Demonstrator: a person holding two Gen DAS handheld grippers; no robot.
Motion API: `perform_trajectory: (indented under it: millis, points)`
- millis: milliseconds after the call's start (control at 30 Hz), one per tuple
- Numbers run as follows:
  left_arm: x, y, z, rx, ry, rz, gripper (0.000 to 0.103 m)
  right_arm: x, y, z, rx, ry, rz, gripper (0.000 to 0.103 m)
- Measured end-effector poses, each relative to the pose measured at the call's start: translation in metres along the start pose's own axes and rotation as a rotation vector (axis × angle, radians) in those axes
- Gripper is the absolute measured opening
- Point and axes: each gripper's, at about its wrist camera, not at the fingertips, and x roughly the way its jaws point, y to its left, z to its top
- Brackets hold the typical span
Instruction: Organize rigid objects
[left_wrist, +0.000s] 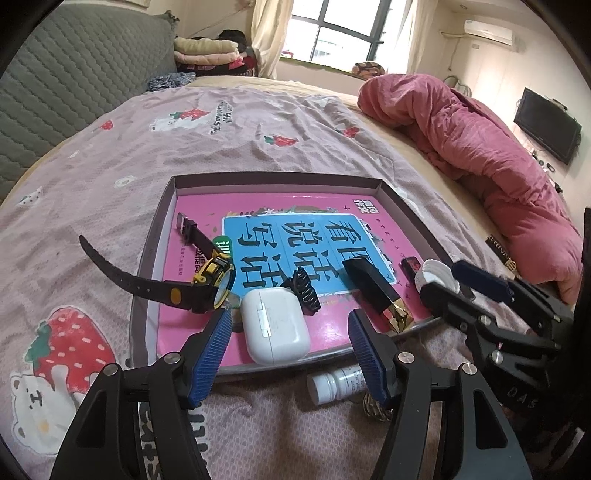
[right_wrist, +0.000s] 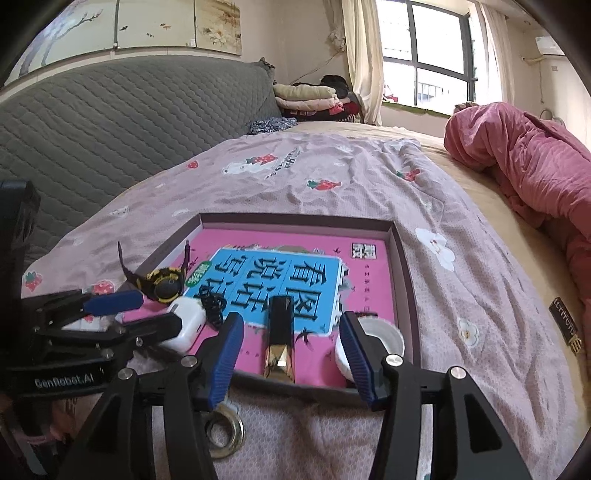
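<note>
Left wrist view: open left tongs (left_wrist: 290, 334) straddle white earbud case (left_wrist: 275, 329).

Daylight enters through the window (left_wrist: 343, 33), which is overexposed; illumination over the bed (left_wrist: 258, 140) is soft, with faint shadows. Both views show strong fisheye curvature and black corner vignetting. Close foreground parts appear slightly soft.

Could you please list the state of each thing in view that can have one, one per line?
Left gripper: open, holding nothing.
Right gripper: open, holding nothing.
White earbud case: lid closed, lying in the tray.
Black and gold lipstick tube: capped, lying flat.
Black and yellow wristwatch: unbuckled, strap over the rim.
Small white bottle: capped, lying outside the tray.
Shallow cardboard tray: open-topped.
</note>
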Motion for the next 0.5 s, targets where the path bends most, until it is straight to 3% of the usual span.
perform_trajectory:
  millis: [500]
  points:
    - [-0.014,-0.003,-0.008,0.014,0.016,0.008,0.068,-0.021,0.023,-0.020,-0.073,0.031,0.029,0.054]
